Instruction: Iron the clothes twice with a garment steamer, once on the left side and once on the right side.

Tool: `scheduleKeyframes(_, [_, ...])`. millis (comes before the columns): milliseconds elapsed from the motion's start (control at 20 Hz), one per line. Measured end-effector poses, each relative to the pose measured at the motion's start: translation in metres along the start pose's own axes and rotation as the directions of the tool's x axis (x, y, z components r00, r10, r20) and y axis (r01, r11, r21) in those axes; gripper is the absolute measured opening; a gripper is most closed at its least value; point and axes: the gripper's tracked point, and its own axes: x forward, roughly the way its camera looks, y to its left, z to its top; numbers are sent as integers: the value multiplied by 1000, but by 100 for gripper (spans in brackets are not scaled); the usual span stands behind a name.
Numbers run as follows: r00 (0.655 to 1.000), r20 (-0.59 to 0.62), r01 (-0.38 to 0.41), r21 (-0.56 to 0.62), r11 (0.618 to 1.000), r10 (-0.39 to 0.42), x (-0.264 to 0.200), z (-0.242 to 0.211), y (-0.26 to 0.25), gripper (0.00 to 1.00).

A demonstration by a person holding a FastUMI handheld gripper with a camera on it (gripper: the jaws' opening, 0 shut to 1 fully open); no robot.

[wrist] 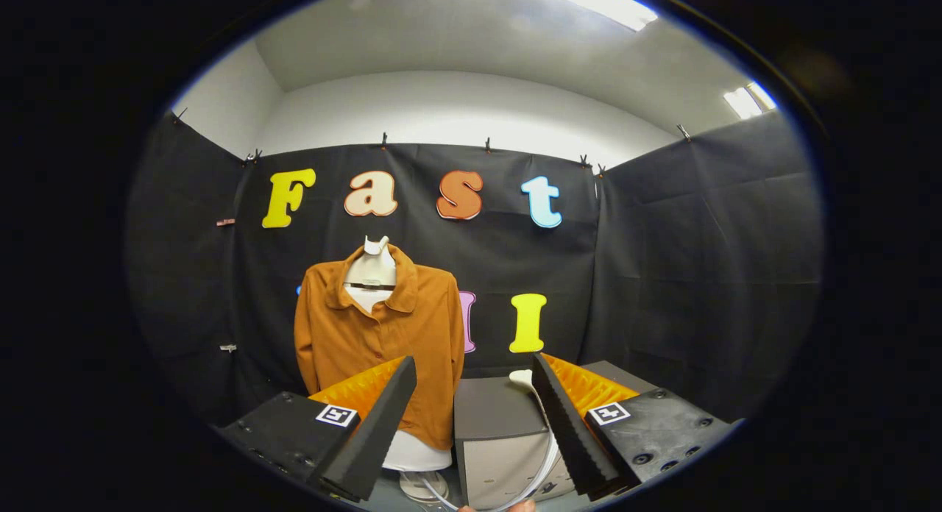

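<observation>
We held the gripper (471, 394) open and empty. The orange shirt (379, 335) hung on a mannequin (372, 265) at far left, spread flat for steaming, and a grey box (493, 431) sat beside it.

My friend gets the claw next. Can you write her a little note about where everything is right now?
Claw: open, holding nothing, fingers spread wide.
Orange-brown button-up shirt: hanging on a white mannequin torso, beyond the left finger, in front of the black cloth wall.
Grey box-shaped stand: just ahead, between the fingers, beside the shirt.
A white rounded piece sits on the box by the right finger, with a white hose curving down from it; probably the garment steamer, though I can't be sure.
Done: nothing yet, judging by the empty claw.
Left: grab the steamer, then steam the shirt's left side and right side.
</observation>
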Motion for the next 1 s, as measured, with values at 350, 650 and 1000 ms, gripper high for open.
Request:
scheduleKeyframes(350, [962, -274, 7, 43, 999, 5, 71, -69, -38, 99])
scheduleKeyframes(650, [869, -494, 29, 5, 1000, -23, 140, -144, -92, 99])
scheduleKeyframes(1000, [723, -691, 44, 19, 999, -19, 201, -242, -137, 99])
